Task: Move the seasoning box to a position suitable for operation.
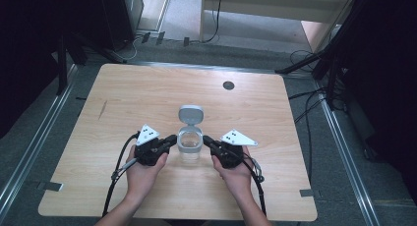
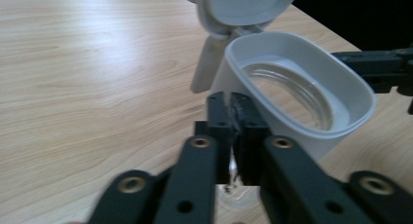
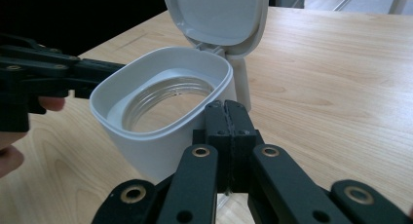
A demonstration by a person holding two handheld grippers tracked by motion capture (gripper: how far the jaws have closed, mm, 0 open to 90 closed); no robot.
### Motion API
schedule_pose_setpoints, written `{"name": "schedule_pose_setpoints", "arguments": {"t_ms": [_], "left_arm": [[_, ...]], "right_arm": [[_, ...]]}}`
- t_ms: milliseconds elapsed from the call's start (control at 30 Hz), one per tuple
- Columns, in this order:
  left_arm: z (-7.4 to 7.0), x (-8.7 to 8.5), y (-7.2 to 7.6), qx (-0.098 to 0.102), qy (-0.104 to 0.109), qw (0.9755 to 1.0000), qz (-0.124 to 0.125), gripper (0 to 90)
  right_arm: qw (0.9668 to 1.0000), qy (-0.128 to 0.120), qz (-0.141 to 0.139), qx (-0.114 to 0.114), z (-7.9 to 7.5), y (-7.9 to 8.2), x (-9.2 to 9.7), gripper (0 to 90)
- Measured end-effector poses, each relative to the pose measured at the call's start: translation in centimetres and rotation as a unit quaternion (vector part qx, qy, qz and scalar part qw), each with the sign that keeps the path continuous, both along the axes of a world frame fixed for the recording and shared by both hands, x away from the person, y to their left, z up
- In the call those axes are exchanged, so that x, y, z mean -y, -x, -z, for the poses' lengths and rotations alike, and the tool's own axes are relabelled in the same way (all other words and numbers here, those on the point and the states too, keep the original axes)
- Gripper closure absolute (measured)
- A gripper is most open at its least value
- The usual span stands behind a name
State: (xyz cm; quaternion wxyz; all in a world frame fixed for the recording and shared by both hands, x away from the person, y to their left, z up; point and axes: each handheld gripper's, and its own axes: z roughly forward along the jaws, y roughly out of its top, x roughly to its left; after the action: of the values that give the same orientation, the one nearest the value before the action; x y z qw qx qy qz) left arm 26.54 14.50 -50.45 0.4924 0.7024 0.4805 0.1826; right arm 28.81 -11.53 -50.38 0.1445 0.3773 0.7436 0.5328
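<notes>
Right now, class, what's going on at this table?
A person holds a two-jaw gripper in each hand, on either side of a small clear jar with a grey collar on the wooden table. Its flip lid stands open. The left gripper and right gripper point their tips at the collar from opposite sides. The right jaws are together; the left show a thin gap, holding nothing.

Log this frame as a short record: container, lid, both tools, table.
container: clear jar with grey collar, standing mid-table
lid: hinged lid flipped open, tilted back
left tool: left tool at the jar's left side, jaws almost together, nothing visibly between them
right tool: right tool at the jar's right side, jaws shut
table: wooden table, dark round cap near far edge
</notes>
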Motion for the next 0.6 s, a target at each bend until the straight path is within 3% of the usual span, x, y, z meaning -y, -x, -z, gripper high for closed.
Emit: {"name": "schedule_pose_setpoints", "arguments": {"t_ms": [67,100,133,200,233,267,300,400,433,500,600], "left_arm": [[0.3,-1.1,0.4,0.020,-0.011,0.9992,-0.031,64.3],[0.3,-1.1,0.4,0.020,-0.011,0.9992,-0.031,56.0],[0.6,-2.1,0.6,0.030,-0.010,0.9982,-0.051,56.0],[1.2,-3.9,0.9,0.033,-0.012,0.9969,-0.071,34.4],[1.9,-5.7,1.2,0.027,-0.009,0.9957,-0.088,29.5],[2.2,-6.9,1.3,0.020,-0.003,0.9957,-0.090,25.3],[2.2,-6.9,1.3,0.020,-0.003,0.9957,-0.090,22.6],[3.4,-11.0,2.0,0.006,-0.008,0.9944,-0.105,16.4],[3.4,-11.0,2.0,0.006,-0.008,0.9944,-0.105,16.2],[3.8,-13.9,2.9,0.003,-0.018,0.9929,-0.117,14.7],[4.1,-15.2,3.5,0.003,-0.028,0.9917,-0.125,13.8]], "right_arm": [[1.0000,0.001,0.009,-0.001,0.0,-0.2,0.0,90.0],[1.0000,0.001,0.009,-0.001,0.0,-0.2,0.0,90.0],[0.9999,0.000,0.017,-0.002,0.0,-0.3,0.1,90.0],[0.9996,-0.003,0.027,-0.006,-0.2,-0.9,0.5,90.0],[0.9996,-0.003,0.028,-0.005,-0.4,-1.1,0.6,90.0],[0.9996,-0.002,0.029,-0.003,-0.5,-1.2,0.7,90.0],[0.9996,-0.002,0.029,-0.003,-0.5,-1.2,0.7,90.0],[0.9993,-0.008,0.036,-0.004,-1.4,-2.4,0.9,90.0],[0.9993,-0.007,0.037,-0.002,-1.4,-2.6,0.9,90.0],[0.9991,-0.013,0.040,-0.002,-1.9,-3.1,0.9,90.0],[0.9989,-0.012,0.044,0.001,-2.4,-3.7,0.9,90.0]]}}
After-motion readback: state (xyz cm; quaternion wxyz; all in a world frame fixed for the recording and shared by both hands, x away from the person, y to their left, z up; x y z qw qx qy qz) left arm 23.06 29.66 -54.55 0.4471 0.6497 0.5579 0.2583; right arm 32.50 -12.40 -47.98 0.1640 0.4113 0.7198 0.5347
